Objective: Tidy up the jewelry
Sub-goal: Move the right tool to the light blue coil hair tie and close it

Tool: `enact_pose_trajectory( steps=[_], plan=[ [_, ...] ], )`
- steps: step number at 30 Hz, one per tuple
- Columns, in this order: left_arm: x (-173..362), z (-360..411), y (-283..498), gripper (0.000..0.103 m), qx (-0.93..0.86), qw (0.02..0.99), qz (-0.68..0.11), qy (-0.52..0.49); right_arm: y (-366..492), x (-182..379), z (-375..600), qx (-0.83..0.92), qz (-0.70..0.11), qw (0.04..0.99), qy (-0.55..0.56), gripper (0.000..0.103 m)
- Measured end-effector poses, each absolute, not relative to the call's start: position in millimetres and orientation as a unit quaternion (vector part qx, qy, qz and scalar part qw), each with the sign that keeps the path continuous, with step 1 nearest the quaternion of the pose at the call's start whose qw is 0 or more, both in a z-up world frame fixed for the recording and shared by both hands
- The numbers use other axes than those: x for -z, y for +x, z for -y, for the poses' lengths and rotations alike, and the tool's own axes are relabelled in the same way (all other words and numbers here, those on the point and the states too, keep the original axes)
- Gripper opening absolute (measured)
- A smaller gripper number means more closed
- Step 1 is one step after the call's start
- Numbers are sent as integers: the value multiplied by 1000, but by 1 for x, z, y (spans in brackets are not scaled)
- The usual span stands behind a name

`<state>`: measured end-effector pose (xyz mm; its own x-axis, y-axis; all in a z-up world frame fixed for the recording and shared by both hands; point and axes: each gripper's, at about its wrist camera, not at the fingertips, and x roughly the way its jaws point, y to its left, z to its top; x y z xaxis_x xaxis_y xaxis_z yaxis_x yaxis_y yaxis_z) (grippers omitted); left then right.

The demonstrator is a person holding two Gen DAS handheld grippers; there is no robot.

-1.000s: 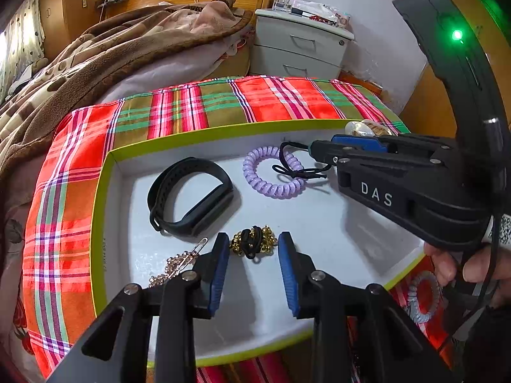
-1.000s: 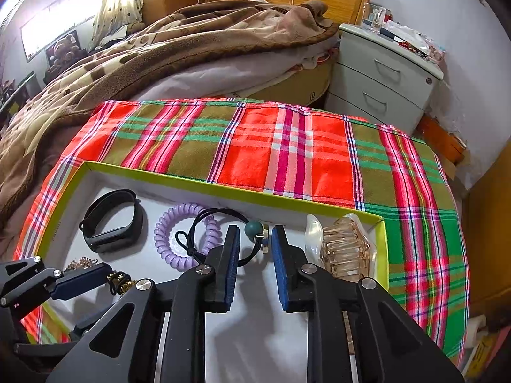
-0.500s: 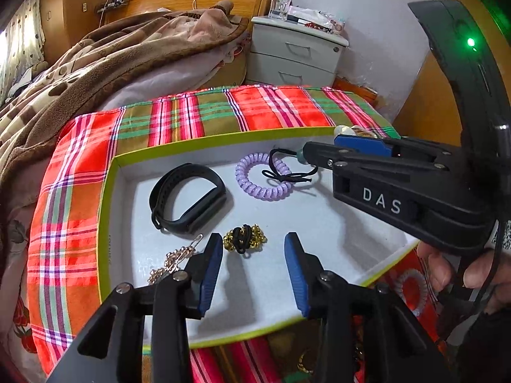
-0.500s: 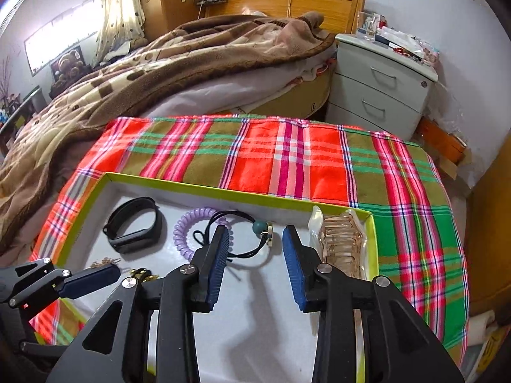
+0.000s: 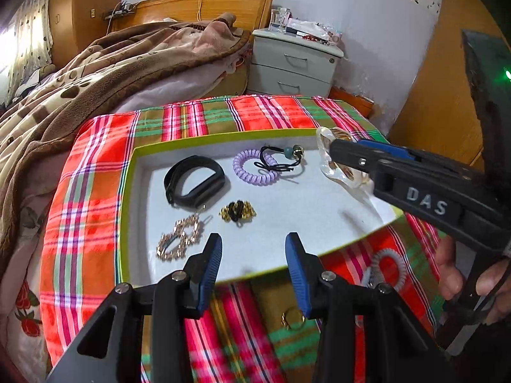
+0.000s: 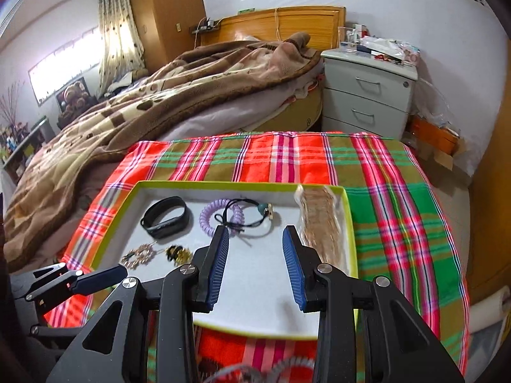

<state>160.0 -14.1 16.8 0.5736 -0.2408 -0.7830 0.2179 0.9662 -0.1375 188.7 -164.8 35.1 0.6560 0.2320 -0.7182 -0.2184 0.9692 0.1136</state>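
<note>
A white tray with a green rim (image 5: 127, 223) lies on the plaid cloth. In it are a black wristband (image 5: 194, 185), a purple coil hair tie (image 5: 255, 172), a black tie with a green bead (image 5: 281, 159), a gold-beaded black tie (image 5: 238, 212), a gold stone clip (image 5: 180, 239) and a clear-and-gold hair claw (image 5: 338, 162). My left gripper (image 5: 254, 245) hangs open over the tray's near edge, empty. My right gripper (image 6: 255, 245) is open and empty too, above the tray (image 6: 349, 223), short of the beaded tie (image 6: 255, 214) and beside the claw (image 6: 321, 220).
On the cloth in front of the tray lie a clear coil hair tie (image 5: 388, 265) and a small gold ring (image 5: 292, 317). A bed with a brown blanket (image 6: 159, 105) and a grey nightstand (image 6: 367, 95) stand behind. A hand (image 5: 479, 281) holds the right gripper.
Both grippers have drawn back and up from the tray, and their jaws stand wider. The beaded black tie that sat between the right fingertips now lies free in the tray.
</note>
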Motion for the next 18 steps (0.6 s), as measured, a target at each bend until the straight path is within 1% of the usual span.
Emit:
enact_pose_trajectory(
  steps=[10,18],
  plan=[
    [-22,7,132,43,131,891,-433,-29,147,-35,199,-103,-382,917,44,36],
    [-16,1,115,43,128,891,-434,-49,120,-9,232,-65,-402,911,67,36]
  ],
)
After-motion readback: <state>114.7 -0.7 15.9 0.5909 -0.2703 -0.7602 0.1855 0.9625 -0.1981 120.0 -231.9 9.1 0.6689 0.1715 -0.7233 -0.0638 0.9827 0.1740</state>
